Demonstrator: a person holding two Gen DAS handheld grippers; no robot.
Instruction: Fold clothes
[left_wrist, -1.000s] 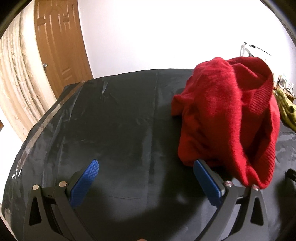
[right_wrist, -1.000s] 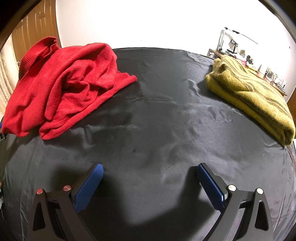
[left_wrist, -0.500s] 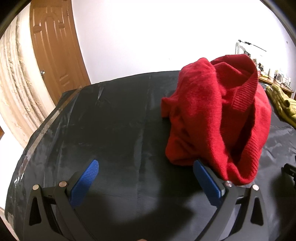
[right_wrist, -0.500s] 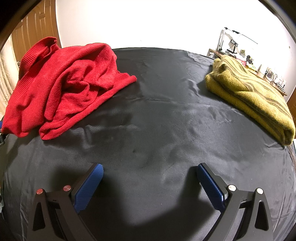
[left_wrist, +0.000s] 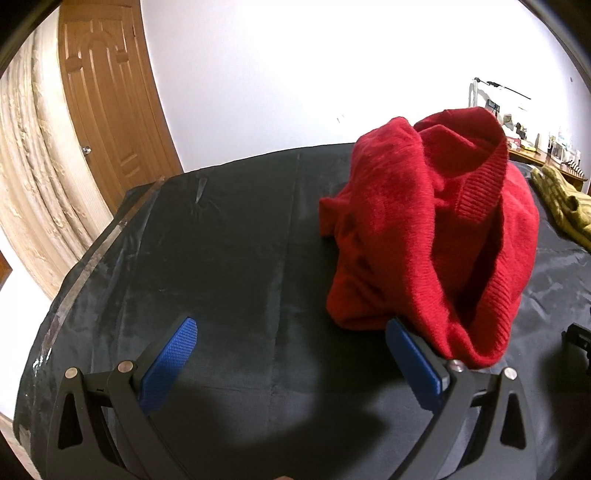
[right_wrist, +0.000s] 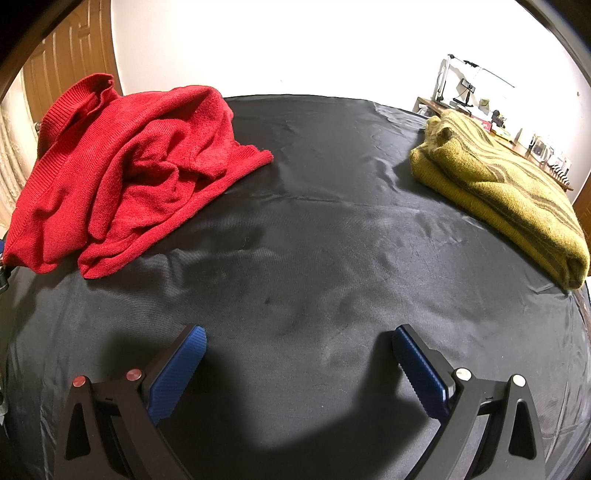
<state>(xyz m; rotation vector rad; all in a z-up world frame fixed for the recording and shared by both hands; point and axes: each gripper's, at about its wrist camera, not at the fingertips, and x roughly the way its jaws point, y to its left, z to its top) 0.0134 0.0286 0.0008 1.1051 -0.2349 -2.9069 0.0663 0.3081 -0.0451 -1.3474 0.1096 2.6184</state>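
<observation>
Through my left wrist camera, my left hand-held gripper (left_wrist: 290, 350) is spread wide and holds nothing. Its right-side blue pad (left_wrist: 413, 360) sits at the near hem of the crumpled red sweater (left_wrist: 432, 229), which overlaps it; I cannot tell whether they touch. The sweater lies heaped on the black sheet (left_wrist: 221, 258).

Through my right wrist camera, my right hand-held gripper (right_wrist: 299, 363) is equally wide apart, empty, over bare sheet. The red sweater lies far left of it, and a folded yellow-green sweater (right_wrist: 509, 188) far right.

No readable text, labels, brands or numbers anywhere in either wrist view
</observation>
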